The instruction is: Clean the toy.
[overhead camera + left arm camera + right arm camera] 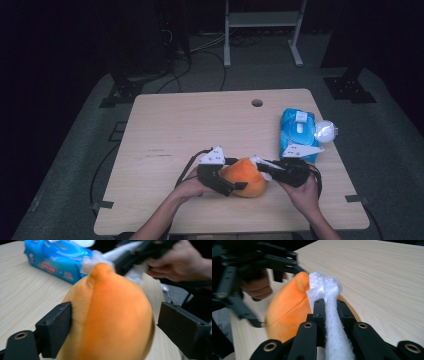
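- Right gripper [329,307] is pinching a white wipe [329,322] against the orange toy [287,312].
- Left gripper [112,322] is standing spread around the toy.
- Blue wipes pack [298,131] is lying just behind, near the table [175,120] edge.

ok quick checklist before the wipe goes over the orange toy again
1. Right tongs shut on wipe: ok.
2. Wipe touching toy: ok, near its pointed tip.
3. Left tongs holding toy steady: not ok; jaws astride it, one pad touching, the other clear.
4. Toy resting on table: ok.
5. Wipes pack out of the way: ok, at the table's right edge.
6. Which parts are already wiped: cannot tell.
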Tool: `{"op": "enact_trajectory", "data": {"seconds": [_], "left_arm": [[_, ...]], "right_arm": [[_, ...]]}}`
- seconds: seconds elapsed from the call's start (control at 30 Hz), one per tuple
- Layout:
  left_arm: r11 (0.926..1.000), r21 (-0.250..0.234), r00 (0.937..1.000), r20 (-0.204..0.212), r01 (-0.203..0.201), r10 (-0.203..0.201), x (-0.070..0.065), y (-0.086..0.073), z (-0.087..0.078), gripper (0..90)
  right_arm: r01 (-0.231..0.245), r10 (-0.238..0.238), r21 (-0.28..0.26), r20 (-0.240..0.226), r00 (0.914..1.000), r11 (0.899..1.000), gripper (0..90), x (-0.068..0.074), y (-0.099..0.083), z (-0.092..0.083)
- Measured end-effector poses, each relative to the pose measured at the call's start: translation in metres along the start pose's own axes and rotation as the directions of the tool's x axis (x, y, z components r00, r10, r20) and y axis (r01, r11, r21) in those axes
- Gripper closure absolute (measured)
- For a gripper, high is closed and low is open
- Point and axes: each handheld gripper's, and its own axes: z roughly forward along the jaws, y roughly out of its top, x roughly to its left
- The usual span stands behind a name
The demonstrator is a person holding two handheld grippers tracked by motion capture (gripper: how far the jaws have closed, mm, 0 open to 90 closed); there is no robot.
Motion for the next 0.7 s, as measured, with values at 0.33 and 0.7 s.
{"op": "enact_trajectory", "data": {"seconds": [0.33, 0.7], "left_arm": [[0.9951, 0.098, 0.9993, -0.036, -0.001, 0.004, 0.006, -0.014, 0.006, 12.6], [0.9986, -0.033, 0.9967, -0.071, -0.041, 0.038, -0.007, 0.026, -0.026, 29.0]], "right_arm": [[-0.019, 0.019, 0.001, -0.009, 0.9998, 1.000, 78.9, -0.004, -0.001, 0.000], [-0.063, 0.060, -0.058, -0.048, 0.9971, 0.996, 79.1, -0.007, 0.000, -0.006]]}}
